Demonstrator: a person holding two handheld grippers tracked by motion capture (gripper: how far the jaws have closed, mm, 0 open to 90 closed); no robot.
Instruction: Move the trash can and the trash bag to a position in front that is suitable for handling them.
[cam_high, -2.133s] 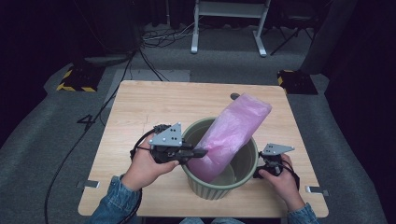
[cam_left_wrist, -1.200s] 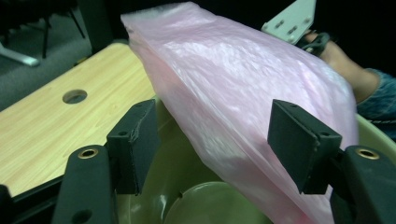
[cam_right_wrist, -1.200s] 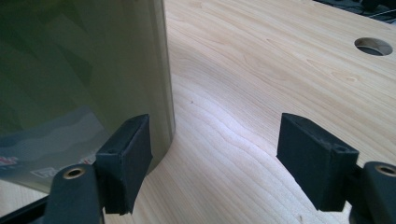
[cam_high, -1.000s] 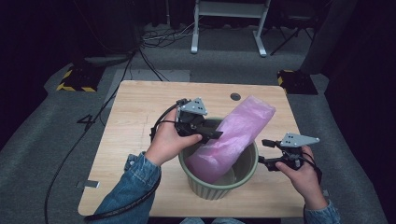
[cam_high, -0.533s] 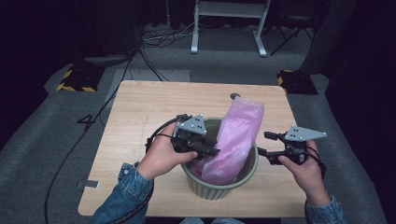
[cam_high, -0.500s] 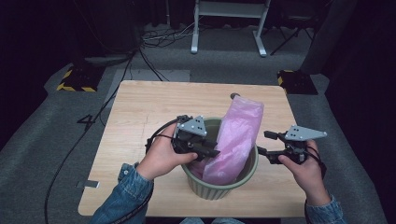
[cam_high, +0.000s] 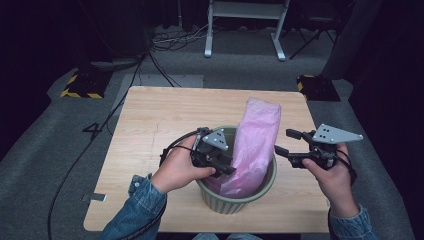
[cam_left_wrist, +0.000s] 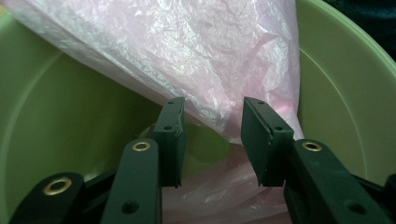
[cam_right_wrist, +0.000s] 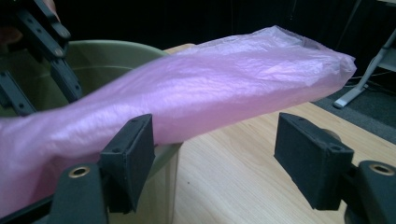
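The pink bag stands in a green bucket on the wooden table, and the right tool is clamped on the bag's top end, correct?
Not quite. The right tool is open and clear of the pink bag, beside it, as the high view shows. The rest holds: the bag stands in the green bucket on the wooden table.

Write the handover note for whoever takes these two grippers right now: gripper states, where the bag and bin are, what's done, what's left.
Left gripper: inside the green bin, jaws apart, just opening, pink bag film just beyond the tips, not pinched.
Right gripper: open, empty, raised beside the bin's right side.
Pink bag: lower end down in the bin, upper end sticking up and leaning over the far rim. Bin stands on the wooden table.
Done: bag started into the bin.
Left: likely spread it open and fold its mouth over the rim.
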